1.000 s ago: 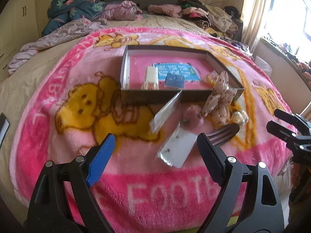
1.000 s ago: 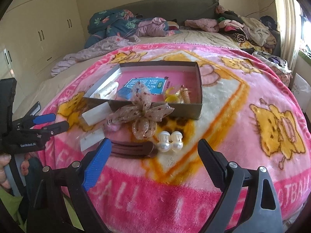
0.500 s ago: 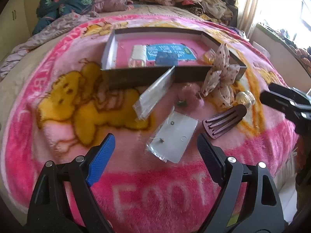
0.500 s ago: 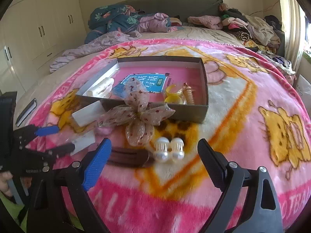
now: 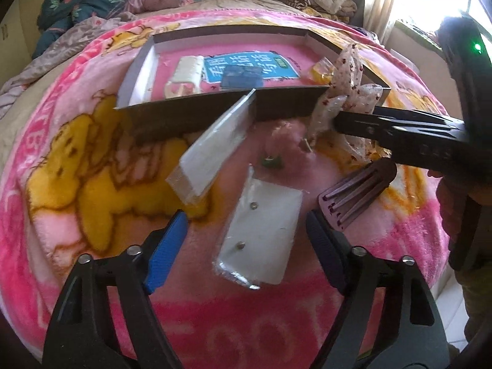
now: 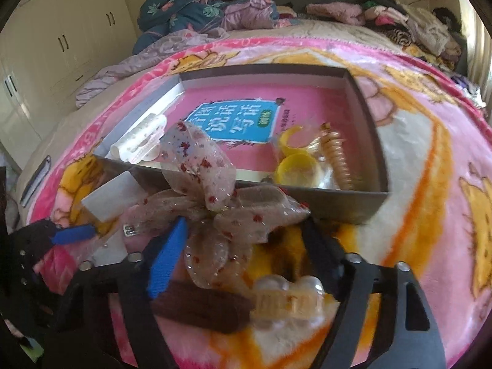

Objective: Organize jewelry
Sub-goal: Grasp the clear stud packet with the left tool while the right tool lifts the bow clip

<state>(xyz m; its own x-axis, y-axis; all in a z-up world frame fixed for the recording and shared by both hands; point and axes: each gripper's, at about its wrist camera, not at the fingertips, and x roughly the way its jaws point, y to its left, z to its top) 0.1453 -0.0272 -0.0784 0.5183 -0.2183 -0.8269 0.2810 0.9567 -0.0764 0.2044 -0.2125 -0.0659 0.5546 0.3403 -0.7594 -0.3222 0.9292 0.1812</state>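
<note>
A white earring card (image 5: 261, 233) in a clear sleeve lies flat on the pink blanket. My left gripper (image 5: 246, 218) straddles its near end with the jaws closing; the pads stand clear of it. A sheer spotted bow (image 6: 212, 190) rests against the front wall of the open box (image 6: 338, 206). My right gripper (image 6: 246, 236) is down around the bow's lower loops, jaws closing, and I see no pad pressing on it. In the left wrist view the right gripper's black fingers (image 5: 384, 129) lie across the bow (image 5: 344, 86).
A second clear packet (image 5: 215, 150) leans on the box (image 5: 190, 113). A brown comb clip (image 5: 356, 193) and a pearl claw clip (image 6: 289, 298) lie near the bow. The box holds a white clip (image 6: 138, 141), yellow rings (image 6: 295, 166) and a spiral tie (image 6: 338, 156). Clothes are piled at the bed's far end.
Both grippers have come down and forward onto the blanket and narrowed their jaws. The left now straddles the earring card; the right has reached the bow.
</note>
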